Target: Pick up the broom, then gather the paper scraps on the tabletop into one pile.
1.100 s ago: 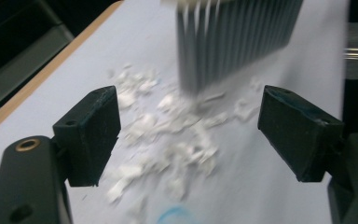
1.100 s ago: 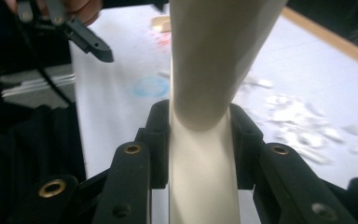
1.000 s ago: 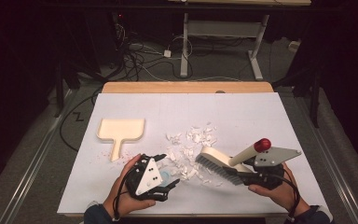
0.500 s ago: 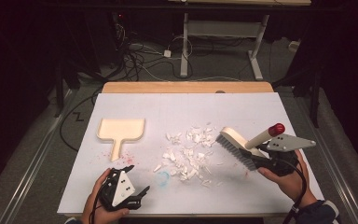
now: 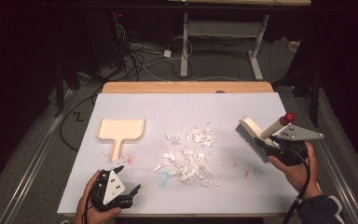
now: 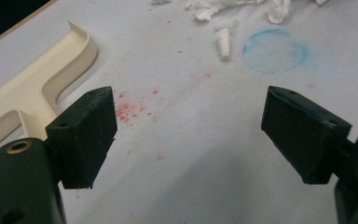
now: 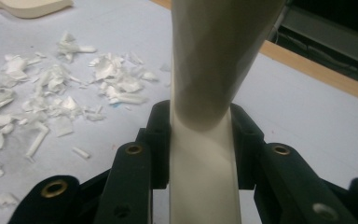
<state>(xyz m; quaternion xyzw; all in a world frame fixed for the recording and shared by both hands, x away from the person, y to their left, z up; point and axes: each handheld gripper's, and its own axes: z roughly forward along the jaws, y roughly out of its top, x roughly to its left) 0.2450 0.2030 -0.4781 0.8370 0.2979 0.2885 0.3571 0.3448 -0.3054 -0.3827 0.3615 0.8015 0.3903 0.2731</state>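
Cables (image 5: 144, 58) lie on the dark floor behind the white table (image 5: 242, 112), where the right gripper (image 5: 279, 145) clamps a brush (image 5: 256, 135) beside paper scraps (image 5: 189, 156), and the left gripper (image 5: 135, 189) is spread wide with nothing in it.

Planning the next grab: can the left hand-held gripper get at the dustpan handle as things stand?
Probably yes: the left hand-held gripper is open and empty, with only bare table between it and the dustpan handle.
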